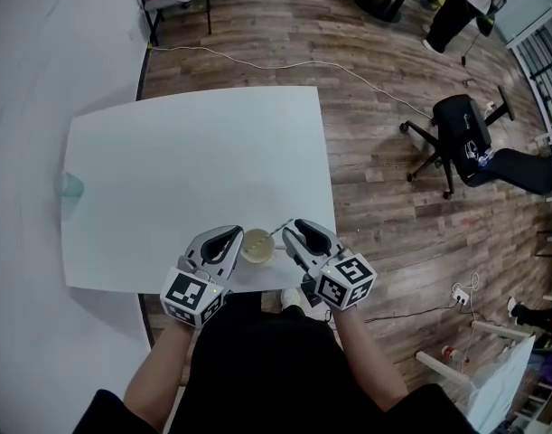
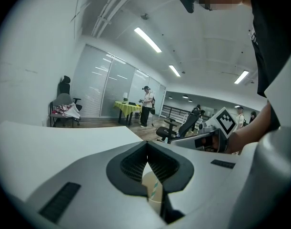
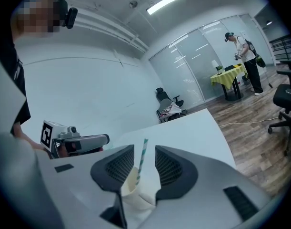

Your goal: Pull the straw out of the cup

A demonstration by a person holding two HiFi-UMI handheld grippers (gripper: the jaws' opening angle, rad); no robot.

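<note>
Teal-striped straw stands in cream cup inside wide-open right gripper; left gripper closed.

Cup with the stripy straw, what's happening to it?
A person works two handheld grippers at a white table. The left gripper is shut at the edge of the cup and seems to pinch it steady. The right gripper is open with the straw standing between its jaws, not squeezed. The straw is still in the cup.
</note>
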